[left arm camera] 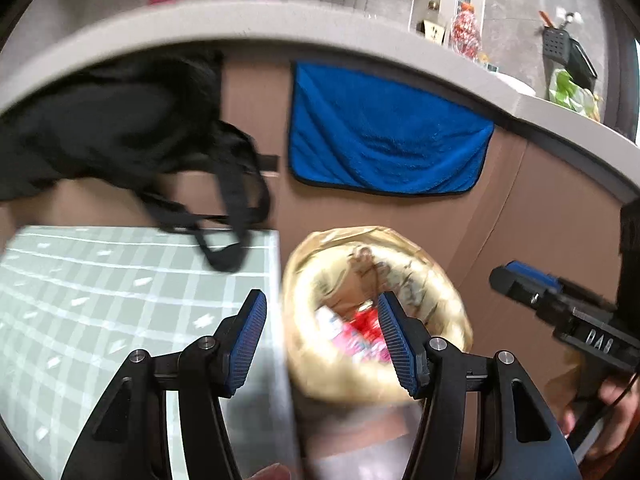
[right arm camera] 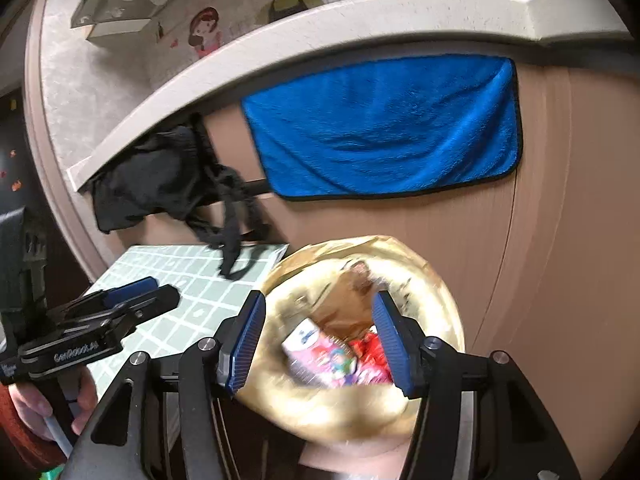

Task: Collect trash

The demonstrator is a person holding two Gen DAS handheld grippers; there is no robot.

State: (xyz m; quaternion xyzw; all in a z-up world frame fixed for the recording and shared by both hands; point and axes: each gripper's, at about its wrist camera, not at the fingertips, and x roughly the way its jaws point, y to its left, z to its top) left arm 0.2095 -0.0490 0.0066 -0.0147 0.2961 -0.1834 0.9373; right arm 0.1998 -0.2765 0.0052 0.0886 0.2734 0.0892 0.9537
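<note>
Take the round bin lined with a shiny gold plastic bag [right arm camera: 352,360] as your landmark: it stands on the floor against the brown cabinet front [right arm camera: 560,240], just beside the corner of the pale green checked table [left arm camera: 100,280], and directly below the blue fleece towel [right arm camera: 384,128] hanging on that cabinet. The trash already lies inside it: a pink printed carton [right arm camera: 320,356], a red crinkled wrapper [right arm camera: 372,350] touching it, and a brown paper scrap [right arm camera: 344,304] behind them toward the cabinet. Your right gripper [right arm camera: 318,344] looks straight down into the bin's mouth, so it appears the nearer of the two; its fingers stand wide apart with nothing between them. Your left gripper [left arm camera: 322,344] straddles the table edge and the bin's near rim, fingers likewise spread wide and empty. Seen from the other camera, each gripper is side-on, so that view adds nothing about the opening. No loose trash shows on the table near the bin, only the straps of a black fabric bag [left arm camera: 120,128] trailing over its far edge, so the collecting looks largely done.
</note>
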